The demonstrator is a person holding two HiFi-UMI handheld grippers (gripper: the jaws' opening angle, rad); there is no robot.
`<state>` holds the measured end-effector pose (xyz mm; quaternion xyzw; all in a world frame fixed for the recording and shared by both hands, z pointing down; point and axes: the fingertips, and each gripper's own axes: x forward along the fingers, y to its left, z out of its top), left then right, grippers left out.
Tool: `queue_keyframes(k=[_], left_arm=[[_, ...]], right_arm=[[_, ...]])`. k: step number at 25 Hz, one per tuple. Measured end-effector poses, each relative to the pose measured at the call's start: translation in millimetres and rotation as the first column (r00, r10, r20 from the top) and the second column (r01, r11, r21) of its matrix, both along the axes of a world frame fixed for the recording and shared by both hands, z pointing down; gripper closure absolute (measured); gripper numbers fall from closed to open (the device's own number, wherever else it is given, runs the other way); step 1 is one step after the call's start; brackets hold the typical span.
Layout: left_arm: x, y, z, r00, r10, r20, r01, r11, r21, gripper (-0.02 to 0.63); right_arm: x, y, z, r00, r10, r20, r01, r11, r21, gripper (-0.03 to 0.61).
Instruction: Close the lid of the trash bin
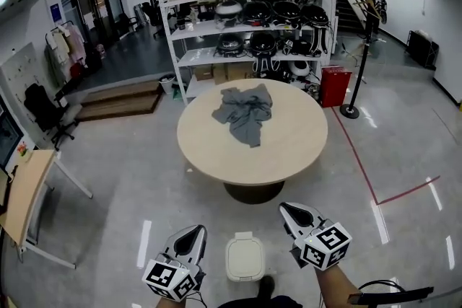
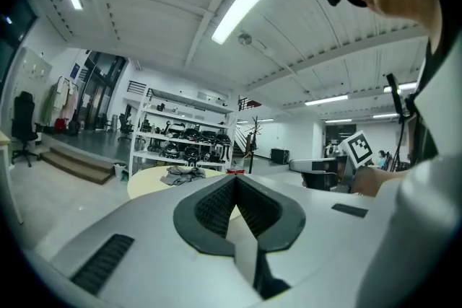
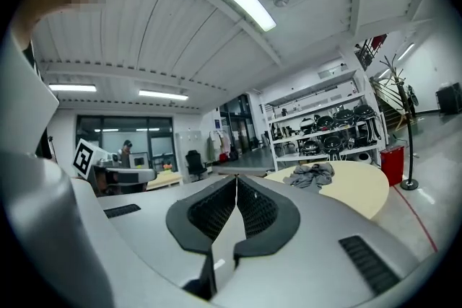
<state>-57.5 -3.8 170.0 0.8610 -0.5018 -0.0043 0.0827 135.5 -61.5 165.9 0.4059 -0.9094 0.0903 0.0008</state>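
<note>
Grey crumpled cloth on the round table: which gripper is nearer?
Right. The right gripper is held further forward toward the grey crumpled cloth; the left gripper sits further back and left.

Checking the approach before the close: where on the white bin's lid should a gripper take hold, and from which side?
Likely the small tab jutting from the far edge of the lid: its only protruding part, the rest looks smooth. Come down from above. The left gripper and right gripper are shut, so one must open first.
</note>
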Motion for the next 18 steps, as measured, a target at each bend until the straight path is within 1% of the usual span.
queue_keyframes(k=[3, 7, 12, 15, 18], left_arm=[[-12.7, 42.6, -2.6, 0.999, 0.03, 0.023, -0.031, 0.999, 0.021, 0.617], [-37.1, 112.2, 5.8, 0.999, 0.038, -0.031, -0.037, 0.999, 0.011, 0.617], [-71.1, 185.3, 24.8, 0.997, 0.057, -0.055, -0.058, 0.998, -0.019, 0.617], [-79.9, 224.9, 20.9, 0.995, 0.064, -0.074, -0.066, 0.998, -0.024, 0.617], [-85.7, 256.6, 10.9, 0.995, 0.045, -0.084, -0.046, 0.999, -0.011, 0.617]], right_arm=[[-17.1, 43.5, -1.3, 1.0, 0.018, -0.026, -0.018, 1.0, 0.008, 0.568], [-36.1, 113.3, 6.0, 0.995, 0.063, -0.072, -0.062, 0.998, 0.014, 0.568], [-62.7, 195.5, 19.5, 0.991, 0.1, -0.084, -0.103, 0.995, -0.02, 0.568], [-73.8, 239.4, 16.1, 0.991, 0.099, -0.094, -0.103, 0.994, -0.033, 0.568], [-81.0, 274.0, 2.4, 0.992, 0.084, -0.098, -0.085, 0.996, -0.007, 0.568]])
